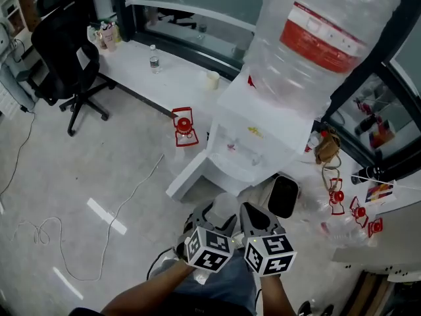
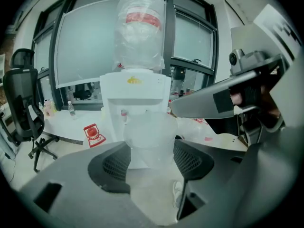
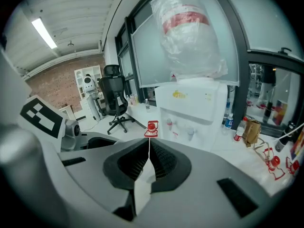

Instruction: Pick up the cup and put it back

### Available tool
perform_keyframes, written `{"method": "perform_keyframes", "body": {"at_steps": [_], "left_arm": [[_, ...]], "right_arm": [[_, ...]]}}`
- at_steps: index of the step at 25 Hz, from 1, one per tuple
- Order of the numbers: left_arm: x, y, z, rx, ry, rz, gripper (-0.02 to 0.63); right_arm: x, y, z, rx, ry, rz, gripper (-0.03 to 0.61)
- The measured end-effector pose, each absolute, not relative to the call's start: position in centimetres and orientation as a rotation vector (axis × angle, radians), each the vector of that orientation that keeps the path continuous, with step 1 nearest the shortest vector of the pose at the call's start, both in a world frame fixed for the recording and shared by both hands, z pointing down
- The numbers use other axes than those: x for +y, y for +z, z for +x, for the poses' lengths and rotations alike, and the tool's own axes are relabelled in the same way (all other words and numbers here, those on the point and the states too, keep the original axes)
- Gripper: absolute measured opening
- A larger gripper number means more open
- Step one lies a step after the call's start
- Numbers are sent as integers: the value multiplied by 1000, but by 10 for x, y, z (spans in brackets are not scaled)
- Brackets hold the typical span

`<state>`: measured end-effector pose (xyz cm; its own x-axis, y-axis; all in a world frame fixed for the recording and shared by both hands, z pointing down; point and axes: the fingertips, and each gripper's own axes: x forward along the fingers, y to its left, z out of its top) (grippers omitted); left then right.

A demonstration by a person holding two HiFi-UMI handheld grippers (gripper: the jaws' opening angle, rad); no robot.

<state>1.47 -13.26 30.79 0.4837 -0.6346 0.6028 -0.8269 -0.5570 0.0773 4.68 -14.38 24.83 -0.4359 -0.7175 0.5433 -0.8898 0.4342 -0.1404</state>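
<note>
**Cup is up, the return leg is left to play**

On the left, the left gripper [image 2: 151, 158] has the job half done. Its jaws sit either side of a clear plastic cup [image 2: 149, 136] and grip it by the lower wall, rim up. The cup hangs in the air close to the person, above the floor [image 1: 79, 176] and in front of the water dispenser [image 1: 253, 127]. It touches no surface. So I'd call the pick-up finished and the put-back not yet begun. Nothing shows me the spot it came from. The dispenser's front is my guess, no more.

To the right, the right gripper [image 3: 148, 161] is a spectator, its jaws pressed together with nothing between them. It sits just beside the left one.

Now the writing, again from the left:
- A small bottle [image 1: 154, 59] on the table [image 1: 131, 64] by the window has a label too small to read.
- A red sign [image 1: 184, 125] stands on the floor by the dispenser's left corner. It has a picture on it, and I can make out no words.
- The dispenser's face has a yellow mark [image 3: 179, 94] that could be a logo, but it isn't legible.
- The big bottle [image 1: 322, 25] on top, wrapped in plastic, has a red label [image 1: 321, 37] with white lines of print, too blurred to read.
</note>
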Motion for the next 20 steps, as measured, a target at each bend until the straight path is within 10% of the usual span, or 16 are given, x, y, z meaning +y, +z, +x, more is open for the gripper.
{"method": "perform_keyframes", "body": {"at_steps": [20], "left_arm": [[-231, 531, 32, -1234, 788, 2386, 288]], "right_arm": [[-234, 465, 64, -2327, 501, 1234, 21]]}}
